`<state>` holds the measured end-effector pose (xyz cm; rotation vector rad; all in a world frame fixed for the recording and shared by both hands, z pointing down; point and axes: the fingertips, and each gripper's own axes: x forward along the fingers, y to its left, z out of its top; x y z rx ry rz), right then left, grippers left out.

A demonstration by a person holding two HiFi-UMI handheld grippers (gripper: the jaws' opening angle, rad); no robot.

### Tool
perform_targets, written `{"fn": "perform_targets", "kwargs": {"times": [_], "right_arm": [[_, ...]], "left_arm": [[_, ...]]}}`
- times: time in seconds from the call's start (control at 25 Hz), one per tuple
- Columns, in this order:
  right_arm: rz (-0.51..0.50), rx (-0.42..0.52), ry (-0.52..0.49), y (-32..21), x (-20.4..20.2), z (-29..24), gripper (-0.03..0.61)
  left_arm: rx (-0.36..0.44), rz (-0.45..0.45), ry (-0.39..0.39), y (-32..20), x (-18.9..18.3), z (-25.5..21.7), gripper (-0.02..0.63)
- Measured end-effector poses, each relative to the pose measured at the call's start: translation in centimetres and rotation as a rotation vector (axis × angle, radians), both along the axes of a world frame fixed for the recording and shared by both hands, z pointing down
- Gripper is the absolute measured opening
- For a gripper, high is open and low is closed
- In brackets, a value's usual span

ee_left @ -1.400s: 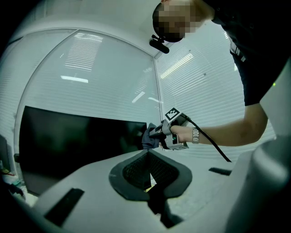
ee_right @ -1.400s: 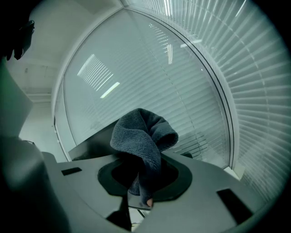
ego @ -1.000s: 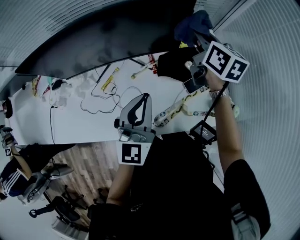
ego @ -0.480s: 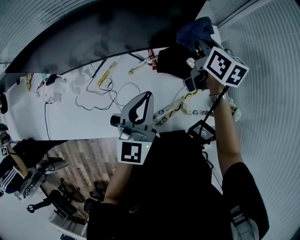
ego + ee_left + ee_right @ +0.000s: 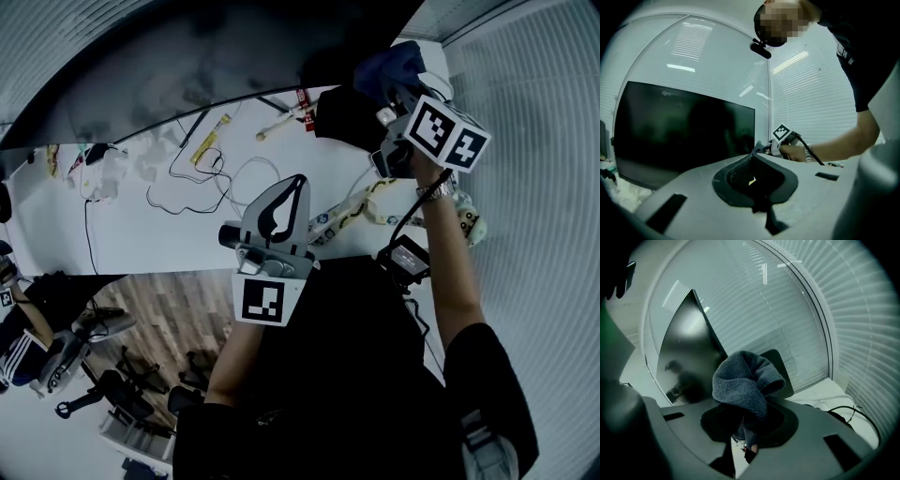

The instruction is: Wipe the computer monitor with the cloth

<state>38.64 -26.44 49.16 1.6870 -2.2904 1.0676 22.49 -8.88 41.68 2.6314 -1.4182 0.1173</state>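
Right hand-held gripper (image 5: 392,82) is clenched on the cloth (image 5: 389,58). Its own view shows the jaws pinched on the cloth's (image 5: 743,385) lower folds, with the rest bunched up above them.

The cloth sits at the monitor's (image 5: 187,66) right end, just beside the edge. From the right gripper view the monitor (image 5: 689,362) is seen at a steep angle, just left of the cloth. I can't tell if the fabric touches the glass.

Right arm pose: the forearm (image 5: 455,272) reaches up and forward toward the monitor's right end. There is a watch (image 5: 436,190) at the wrist, and the hand (image 5: 412,161) is wrapped round the grip below the marker cube. The left gripper view shows the same hand (image 5: 794,152) by the monitor's (image 5: 684,126) lower right corner.

Left hand-held gripper (image 5: 286,202) has its jaws closed together with nothing between them; its own view confirms the pads meet (image 5: 753,159). It's held low in front of the monitor, over the near edge of the table (image 5: 159,239), with the tip pointing at the screen. The left forearm (image 5: 234,361) comes up from below, bare, with the elbow tucked near the body.

Loose cables (image 5: 202,187) lie on the table between the monitor and the left gripper.
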Motion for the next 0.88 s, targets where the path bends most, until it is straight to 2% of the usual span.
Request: {"fn": "perform_targets", "kwargs": {"times": [0.88], "right_arm": [[0.041,-0.183,0.049,1.4,0.2,10.1,0.08]], "left_arm": [[-0.034,-0.026,-0.017,0.6,-1.4,1.5,0.006]]}}
